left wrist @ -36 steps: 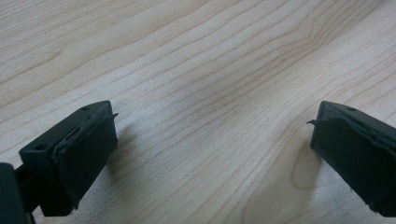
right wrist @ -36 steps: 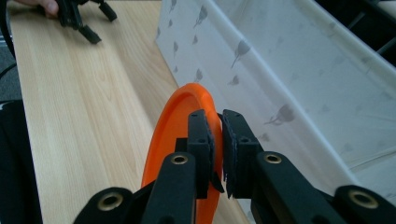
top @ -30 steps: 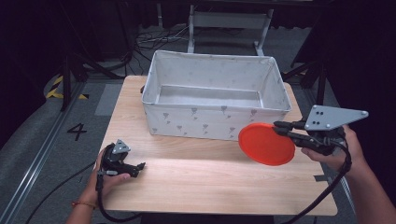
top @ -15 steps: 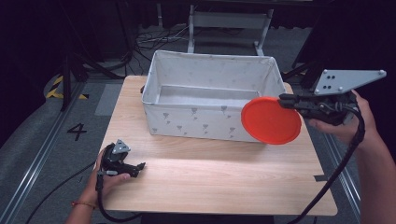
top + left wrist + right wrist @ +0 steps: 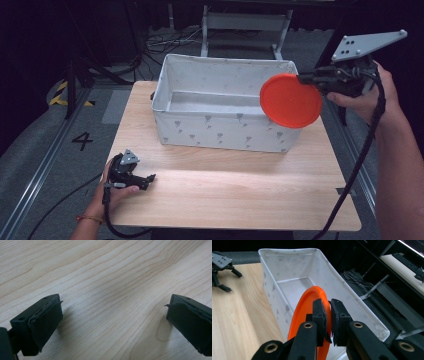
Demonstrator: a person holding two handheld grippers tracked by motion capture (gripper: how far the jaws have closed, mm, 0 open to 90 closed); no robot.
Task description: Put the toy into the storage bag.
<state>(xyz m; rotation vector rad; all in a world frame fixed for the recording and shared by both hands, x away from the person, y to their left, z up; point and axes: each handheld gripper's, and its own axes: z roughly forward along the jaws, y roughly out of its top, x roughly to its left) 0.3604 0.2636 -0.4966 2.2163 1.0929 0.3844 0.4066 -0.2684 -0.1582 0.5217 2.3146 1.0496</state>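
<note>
- My right gripper [image 5: 306, 78] is clamped on the rim of the orange plate [image 5: 291, 100]; in the right gripper view my two black pads pinch that rim between them [image 5: 327, 320], the plate [image 5: 308, 310] standing on edge.
- I hold the plate in the air over the right end of the white fabric bin [image 5: 220, 131], its face turned towards me and its disc overlapping the bin's front right corner in the high view (whether it brushes the cloth wall I cannot tell).
- The plate touches nothing but my pads, as far as the high view lets me judge.
- The bin sits on the far half of the bench [image 5: 240, 195], its long side running along the back edge; its inside [image 5: 294, 287] is bare in the right gripper view.
- My left gripper [image 5: 150, 178] rests low at the bench's near left corner, in my left hand [image 5: 117, 192].
- Its fingers [image 5: 47, 322] stand wide apart, with only wood grain between them (nothing gripped).
- From the right gripper view that left gripper [image 5: 223, 271] shows far off at the bench's other end, well apart from the bin.
</note>
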